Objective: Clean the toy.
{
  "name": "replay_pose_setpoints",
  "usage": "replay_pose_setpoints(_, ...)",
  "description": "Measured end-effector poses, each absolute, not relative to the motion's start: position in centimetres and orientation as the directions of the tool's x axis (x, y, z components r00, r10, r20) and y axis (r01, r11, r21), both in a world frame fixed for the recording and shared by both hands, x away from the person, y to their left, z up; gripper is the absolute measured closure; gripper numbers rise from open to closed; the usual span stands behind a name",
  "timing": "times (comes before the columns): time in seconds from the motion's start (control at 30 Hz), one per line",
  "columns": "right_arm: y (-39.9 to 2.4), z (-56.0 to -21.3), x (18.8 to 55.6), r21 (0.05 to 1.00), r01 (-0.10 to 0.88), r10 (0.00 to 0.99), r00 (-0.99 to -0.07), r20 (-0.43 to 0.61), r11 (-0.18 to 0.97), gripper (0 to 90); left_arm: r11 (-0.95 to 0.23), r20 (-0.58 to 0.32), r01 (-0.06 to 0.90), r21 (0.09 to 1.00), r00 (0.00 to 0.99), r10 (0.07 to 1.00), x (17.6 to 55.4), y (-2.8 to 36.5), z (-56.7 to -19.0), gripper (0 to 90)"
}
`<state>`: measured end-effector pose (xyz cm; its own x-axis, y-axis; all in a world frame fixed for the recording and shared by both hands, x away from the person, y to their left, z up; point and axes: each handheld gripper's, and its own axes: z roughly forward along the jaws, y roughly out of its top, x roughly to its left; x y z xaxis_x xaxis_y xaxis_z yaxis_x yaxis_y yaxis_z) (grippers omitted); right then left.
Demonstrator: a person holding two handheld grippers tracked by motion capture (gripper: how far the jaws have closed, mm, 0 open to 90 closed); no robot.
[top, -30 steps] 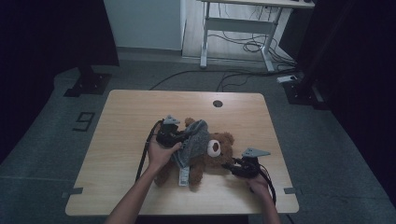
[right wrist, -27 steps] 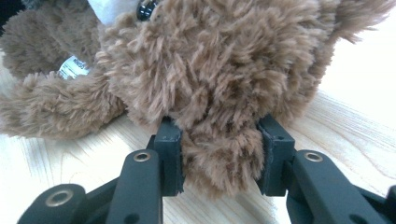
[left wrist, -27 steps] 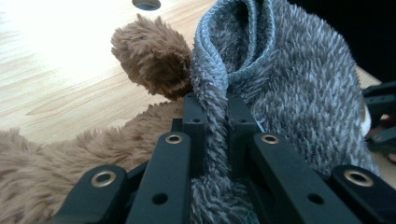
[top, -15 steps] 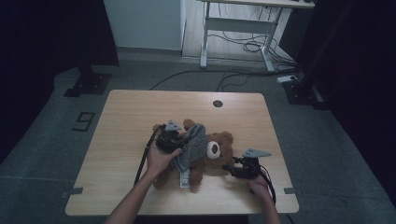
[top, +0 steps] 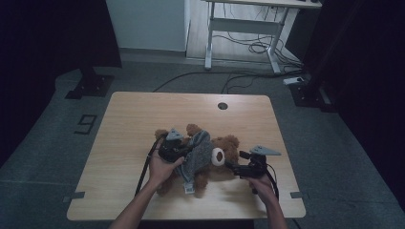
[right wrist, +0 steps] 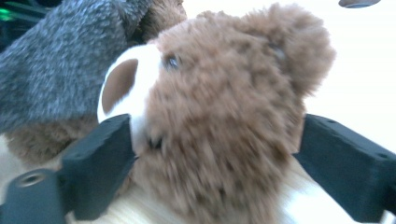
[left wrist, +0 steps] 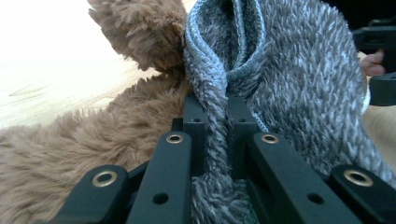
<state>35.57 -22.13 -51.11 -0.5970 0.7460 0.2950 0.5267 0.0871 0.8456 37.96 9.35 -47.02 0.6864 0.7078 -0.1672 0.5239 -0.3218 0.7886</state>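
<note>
One brown teddy bear (top: 217, 160) lies on the table (top: 143, 114), wearing one grey knitted garment (top: 198, 155). The left hand-held gripper (top: 184, 151) is clamped on a fold of this garment. The right hand-held gripper (top: 230, 165) has just been opening; in the right gripper view its jaws stand apart around the bear's head without pressing it

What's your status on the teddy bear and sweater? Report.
Left gripper shut on grey sweater. Right gripper jaws just opened wide, straddling teddy bear head. Nothing blocking.
</note>
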Motion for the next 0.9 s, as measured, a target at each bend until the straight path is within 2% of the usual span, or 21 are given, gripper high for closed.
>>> replay_pose_setpoints(0.03,-21.6,-51.0,35.9,0.839,0.536,0.756,-0.587,0.287,0.097,0.0,-0.324,-0.164,0.523,0.789,0.686,0.709,37.9,9.4,-47.0,81.6)
replay_pose_setpoints(0.2,-21.0,-50.2,37.1,0.83,0.554,0.755,-0.57,0.325,0.062,0.0,-0.303,-0.187,0.529,0.793,0.684,0.705,38.0,9.8,-47.3,81.6)
replay_pose_setpoints(0.37,-21.0,-49.3,38.1,0.815,0.573,0.744,-0.583,0.326,0.092,0.0,-0.292,-0.195,0.526,0.799,0.686,0.702,37.8,9.9,-47.5,81.6)
replay_pose_setpoints(0.6,-20.0,-48.6,37.2,0.819,0.566,0.747,-0.582,0.321,0.089,0.0,-0.277,-0.211,0.522,0.806,0.692,0.69,37.1,10.1,-47.8,81.6)
replay_pose_setpoints(0.7,-19.1,-48.9,36.9,0.813,0.569,0.768,-0.575,0.281,0.128,0.0,-0.28,-0.21,0.521,0.806,0.695,0.687,36.8,10.1,-47.8,81.6)
replay_pose_setpoints(0.9,-18.9,-50.6,37.5,0.796,0.583,0.764,-0.584,0.275,0.159,0.0,-0.276,-0.224,0.522,0.807,0.704,0.674,36.5,10.0,-47.9,81.6)
